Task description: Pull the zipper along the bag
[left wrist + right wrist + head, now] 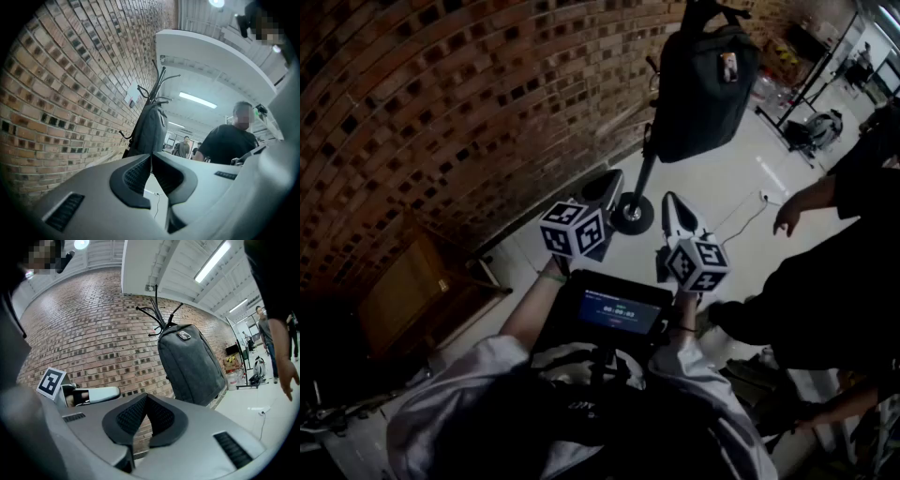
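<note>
A dark grey backpack [703,80] hangs from a black coat stand against the brick wall, well ahead of both grippers. It shows in the left gripper view [150,129] and in the right gripper view [190,364], with a small tag near its top. I cannot make out its zipper. My left gripper [614,178] is shut and empty, its pads [140,173] meeting. My right gripper [669,199] is also shut with nothing in it, pads [161,418] together. Both are held side by side, apart from the bag.
The stand's round base [632,213] rests on the white floor just beyond the grippers. A person in black [825,281] stands at the right, hand out. The brick wall [441,112] fills the left. A wooden cabinet [412,291] stands low at the left. A screen [617,311] sits below the grippers.
</note>
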`<state>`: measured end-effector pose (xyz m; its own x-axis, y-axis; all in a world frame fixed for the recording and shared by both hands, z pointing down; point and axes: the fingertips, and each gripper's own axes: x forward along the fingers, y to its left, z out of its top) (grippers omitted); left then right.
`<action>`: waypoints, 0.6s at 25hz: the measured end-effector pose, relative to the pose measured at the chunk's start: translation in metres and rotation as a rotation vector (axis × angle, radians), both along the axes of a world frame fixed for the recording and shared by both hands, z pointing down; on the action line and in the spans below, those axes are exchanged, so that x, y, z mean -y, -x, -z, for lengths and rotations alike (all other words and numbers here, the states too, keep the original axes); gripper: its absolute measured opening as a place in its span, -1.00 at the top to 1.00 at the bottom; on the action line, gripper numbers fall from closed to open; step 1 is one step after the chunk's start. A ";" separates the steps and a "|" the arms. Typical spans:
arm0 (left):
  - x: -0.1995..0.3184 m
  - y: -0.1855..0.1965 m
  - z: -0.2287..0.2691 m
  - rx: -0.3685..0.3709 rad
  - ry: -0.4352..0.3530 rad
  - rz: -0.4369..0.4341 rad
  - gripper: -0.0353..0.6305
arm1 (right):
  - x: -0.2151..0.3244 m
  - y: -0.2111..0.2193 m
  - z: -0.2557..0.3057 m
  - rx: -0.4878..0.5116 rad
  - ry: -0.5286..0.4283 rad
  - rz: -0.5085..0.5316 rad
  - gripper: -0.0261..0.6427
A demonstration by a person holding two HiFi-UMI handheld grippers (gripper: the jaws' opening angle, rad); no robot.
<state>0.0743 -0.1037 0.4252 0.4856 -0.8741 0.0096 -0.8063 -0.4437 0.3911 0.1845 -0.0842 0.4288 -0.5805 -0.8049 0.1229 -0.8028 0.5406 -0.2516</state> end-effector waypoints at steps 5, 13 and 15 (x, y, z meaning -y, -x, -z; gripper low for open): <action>0.042 0.002 -0.006 0.009 0.008 -0.041 0.87 | 0.039 0.005 0.005 -0.017 -0.020 -0.024 0.92; 0.115 -0.005 -0.011 0.035 0.011 -0.172 0.87 | 0.113 0.016 0.029 -0.025 -0.049 -0.124 0.92; 0.131 -0.008 -0.014 0.040 0.002 -0.211 0.87 | 0.128 0.014 0.031 -0.012 -0.065 -0.160 0.92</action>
<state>0.0828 -0.2348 0.4395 0.6568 -0.7532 0.0344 -0.7108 -0.6033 0.3616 0.1704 -0.2124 0.3974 -0.4432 -0.8934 0.0736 -0.8826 0.4206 -0.2102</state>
